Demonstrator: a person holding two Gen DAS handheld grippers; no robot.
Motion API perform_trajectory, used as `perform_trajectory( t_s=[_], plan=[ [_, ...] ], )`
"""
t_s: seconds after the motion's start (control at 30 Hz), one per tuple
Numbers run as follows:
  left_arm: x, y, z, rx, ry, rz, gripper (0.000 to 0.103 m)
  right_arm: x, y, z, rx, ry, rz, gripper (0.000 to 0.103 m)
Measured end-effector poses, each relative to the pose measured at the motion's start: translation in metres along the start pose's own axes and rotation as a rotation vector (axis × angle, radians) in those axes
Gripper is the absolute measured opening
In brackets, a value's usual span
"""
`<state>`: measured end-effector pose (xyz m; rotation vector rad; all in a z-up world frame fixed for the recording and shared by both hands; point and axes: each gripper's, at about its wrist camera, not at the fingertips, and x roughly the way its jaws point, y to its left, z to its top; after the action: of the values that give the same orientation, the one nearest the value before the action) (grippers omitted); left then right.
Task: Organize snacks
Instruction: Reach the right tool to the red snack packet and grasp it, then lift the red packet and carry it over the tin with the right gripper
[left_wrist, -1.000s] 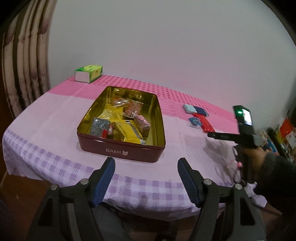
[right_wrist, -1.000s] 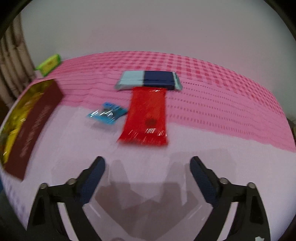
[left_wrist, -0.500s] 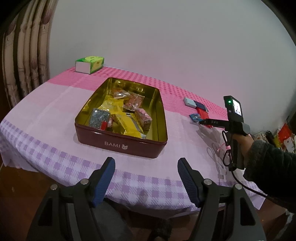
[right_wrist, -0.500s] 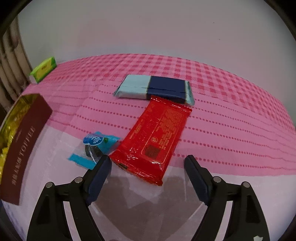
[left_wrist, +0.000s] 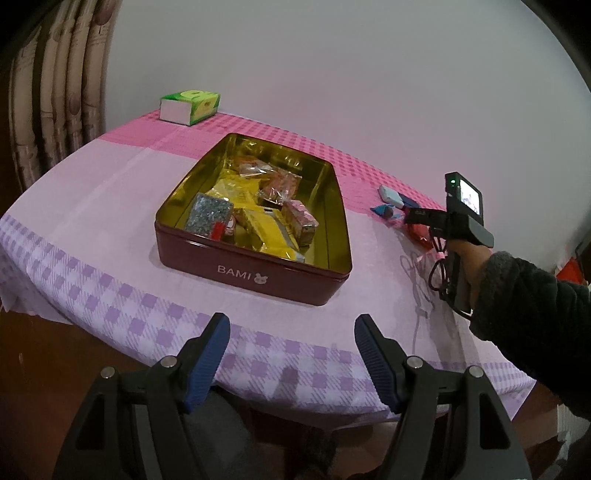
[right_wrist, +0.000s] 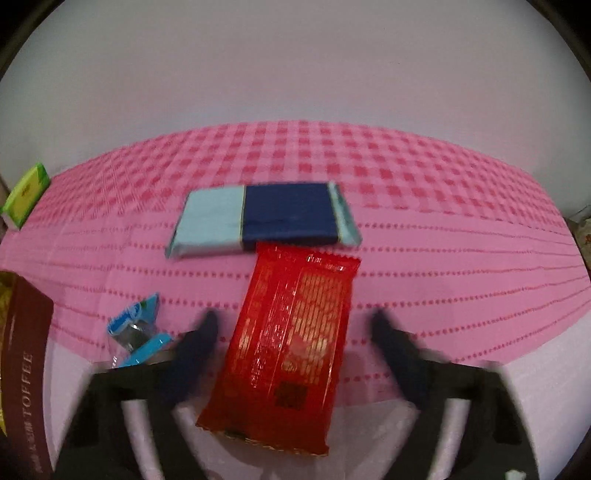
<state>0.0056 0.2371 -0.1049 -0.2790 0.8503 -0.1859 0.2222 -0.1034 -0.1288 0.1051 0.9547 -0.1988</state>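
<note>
So the right tongs are sitting wide apart with the red packet lying flat between the two fingers, nothing pinched yet. The right-wrist view is pretty blurry, so I'm not sure if the pads are touching the wrapper or just straddling it.

Tips for this step, going left to right from the red packet as the anchor:
- Just left of it, the little blue candy is lying close to the left finger. I'd be keeping that finger between the candy and the packet so it isn't getting dragged along.
- The packet is thin and crinkly, so I'm guessing it'll slide on the cloth. Going low and squeezing across its narrow width near the middle is probably the safest bet.
- Right behind it, the light-and-dark-blue bar is touching or slightly overlapping the packet's far end, so lifting straight up first should be avoiding a nudge.

Containers: the maroon tin is sitting open on the bench, well left of the red packet, and it's already holding a jumble of snacks, like yellow packets, a silvery one and a couple of pinkish ones. There's room along its right side.

The left tongs are hanging wide and empty at the near edge of the bench. A green box is sitting way at the back left.
</note>
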Motion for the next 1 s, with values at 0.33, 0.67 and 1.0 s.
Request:
perform_trajectory(
  t_s=[0.33, 0.67, 1.0],
  plan=[
    [-0.01, -0.015, -0.004, 0.035, -0.019, -0.012, 0.071, -0.039, -0.041, -0.052, -0.065, -0.002, 0.039, 0.045],
    [-0.022, -0.042, -0.016, 0.1, -0.031, -0.037, 0.072, -0.061, -0.09, -0.099, -0.013, 0.049, -0.01, 0.099],
    [-0.032, -0.037, -0.011, 0.06, -0.063, -0.04, 0.072, -0.088, -0.045, -0.092, -0.16, 0.014, -0.042, 0.039]
  ],
)
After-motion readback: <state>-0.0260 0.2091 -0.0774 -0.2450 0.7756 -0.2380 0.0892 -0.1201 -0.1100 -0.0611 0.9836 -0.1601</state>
